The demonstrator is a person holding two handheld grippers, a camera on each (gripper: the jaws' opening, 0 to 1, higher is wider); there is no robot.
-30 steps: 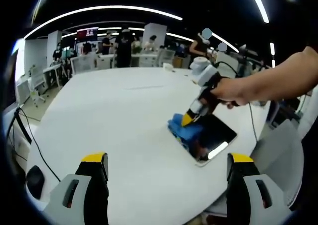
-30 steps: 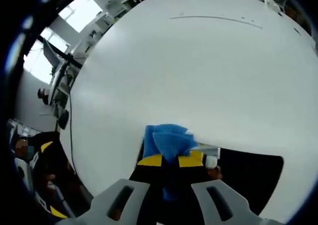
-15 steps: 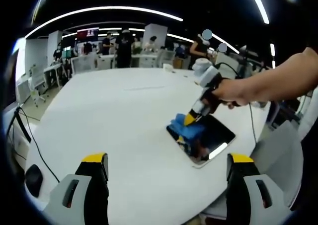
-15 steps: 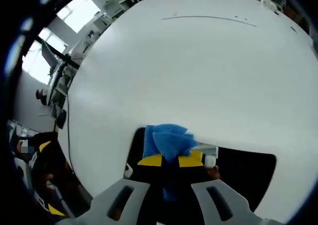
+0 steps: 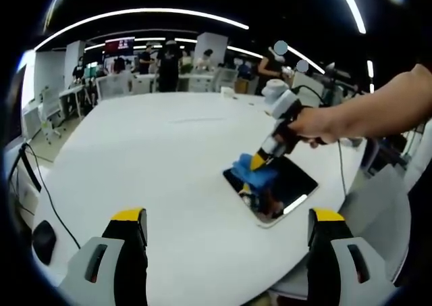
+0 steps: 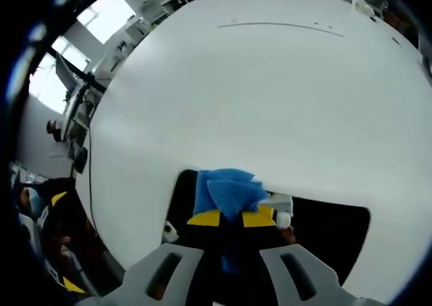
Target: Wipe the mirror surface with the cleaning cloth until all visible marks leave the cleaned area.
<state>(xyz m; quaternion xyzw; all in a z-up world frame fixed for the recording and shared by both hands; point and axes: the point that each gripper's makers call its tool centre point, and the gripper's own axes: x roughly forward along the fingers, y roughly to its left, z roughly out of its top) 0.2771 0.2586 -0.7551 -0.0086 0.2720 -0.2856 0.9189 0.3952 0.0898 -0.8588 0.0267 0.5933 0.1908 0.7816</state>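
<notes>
A rectangular mirror [image 5: 291, 184] with a pale frame lies flat on the white table [image 5: 162, 157], right of centre in the left gripper view. My right gripper [image 5: 260, 160], held by a hand, is shut on a blue cleaning cloth [image 5: 251, 173] and presses it onto the mirror's left part. In the right gripper view the blue cloth [image 6: 228, 192] sits pinched between the yellow-tipped jaws of my right gripper [image 6: 231, 217], over the dark mirror [image 6: 331, 235]. My left gripper [image 5: 228, 217] hovers open near the table's front edge, jaws far apart, holding nothing.
The round white table has wide bare surface to the left and behind the mirror. A cable [image 5: 42, 184] hangs off its left side. Desks, chairs and several people [image 5: 165, 59] fill the room at the back. A person's forearm [image 5: 378, 110] reaches in from the right.
The right gripper with the cloth has slid a little across the mirror; more dark mirror now shows left of the cloth in the right gripper view. The left gripper has stayed put.
</notes>
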